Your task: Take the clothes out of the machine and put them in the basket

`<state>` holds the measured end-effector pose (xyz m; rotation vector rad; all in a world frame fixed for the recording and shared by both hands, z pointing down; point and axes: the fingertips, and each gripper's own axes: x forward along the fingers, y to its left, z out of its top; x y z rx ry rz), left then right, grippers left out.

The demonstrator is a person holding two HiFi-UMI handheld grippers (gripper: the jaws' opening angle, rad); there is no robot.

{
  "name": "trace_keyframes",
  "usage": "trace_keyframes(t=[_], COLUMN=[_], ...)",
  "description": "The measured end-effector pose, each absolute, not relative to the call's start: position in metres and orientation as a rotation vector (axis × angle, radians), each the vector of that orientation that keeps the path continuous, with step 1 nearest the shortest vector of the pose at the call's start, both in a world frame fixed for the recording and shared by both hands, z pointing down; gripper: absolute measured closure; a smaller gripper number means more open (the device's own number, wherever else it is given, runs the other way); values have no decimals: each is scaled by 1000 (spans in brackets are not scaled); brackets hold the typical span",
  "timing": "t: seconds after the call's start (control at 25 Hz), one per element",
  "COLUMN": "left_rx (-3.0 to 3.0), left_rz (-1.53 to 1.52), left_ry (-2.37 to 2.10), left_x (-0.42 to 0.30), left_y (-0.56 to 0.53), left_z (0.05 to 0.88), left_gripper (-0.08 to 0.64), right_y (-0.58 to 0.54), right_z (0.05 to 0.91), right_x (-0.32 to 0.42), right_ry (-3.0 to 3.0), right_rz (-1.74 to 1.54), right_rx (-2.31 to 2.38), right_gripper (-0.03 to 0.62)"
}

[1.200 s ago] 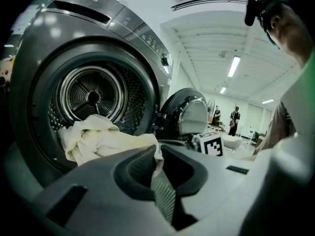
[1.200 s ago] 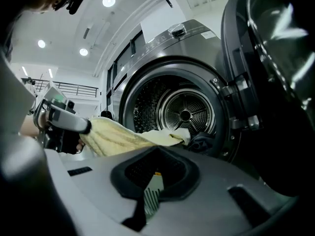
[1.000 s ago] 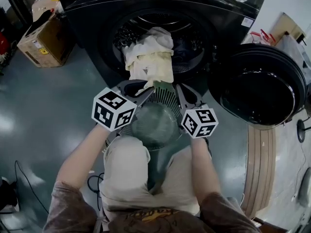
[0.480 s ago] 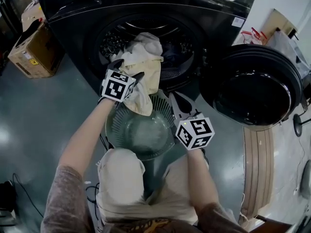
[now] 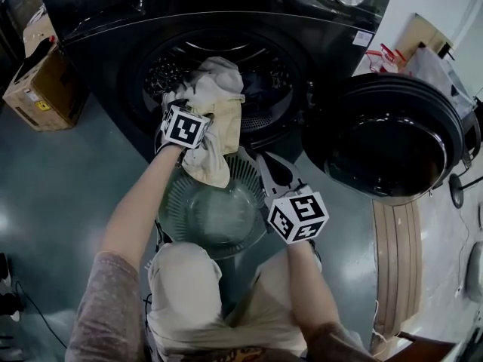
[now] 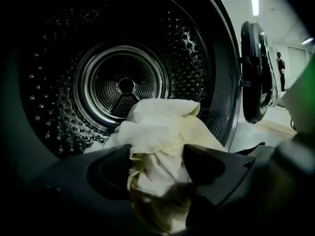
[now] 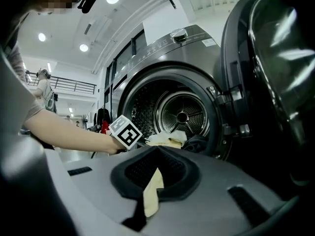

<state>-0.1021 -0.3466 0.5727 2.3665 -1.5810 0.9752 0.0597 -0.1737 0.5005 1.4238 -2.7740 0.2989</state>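
Cream cloth (image 5: 215, 111): heaped on the lower lip of the washing machine (image 5: 113, 29) drum mouth, with its tail hanging over the far rim of the green basket (image 5: 175, 202).
Left gripper (image 6: 157, 162): at the left side of the mouth, jaws closing with the cloth bunched between them.
Right gripper (image 5: 264, 163): above the basket's right rim, jaws together, apart from the cloth.
Door (image 5: 392, 138): swung wide to the right, well apart from the basket.
Open room: the right half of the mouth and the basket's bare bottom. The cardboard box (image 5: 34, 85) sits well off to the left.

Here's the tally: one machine (image 5: 226, 13), one basket (image 5: 172, 210), one cream cloth (image 5: 219, 119), one cardboard box (image 5: 34, 89), two grippers (left (image 5: 175, 104), right (image 5: 264, 161)).
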Motion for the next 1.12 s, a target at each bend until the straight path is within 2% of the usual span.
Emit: trace_keyframes(t=[0.32,0.4,1.12], left_rx=[2323,2321,2533], left_rz=[846,804,697], left_ry=[-1553,-1513,-1073], left_x=[-102,-101,-45], left_y=[-336,-327,-162], left_z=[579,573,516], left_gripper=[434,470,482], right_y=[-175,-176,-191], right_z=[499,500,509], right_x=[67,68,83], right_ry=[-2770,-2766,-2755], right_rz=[299,287,320], right_rx=[1451,1452,1523], right_gripper=[595,595,595])
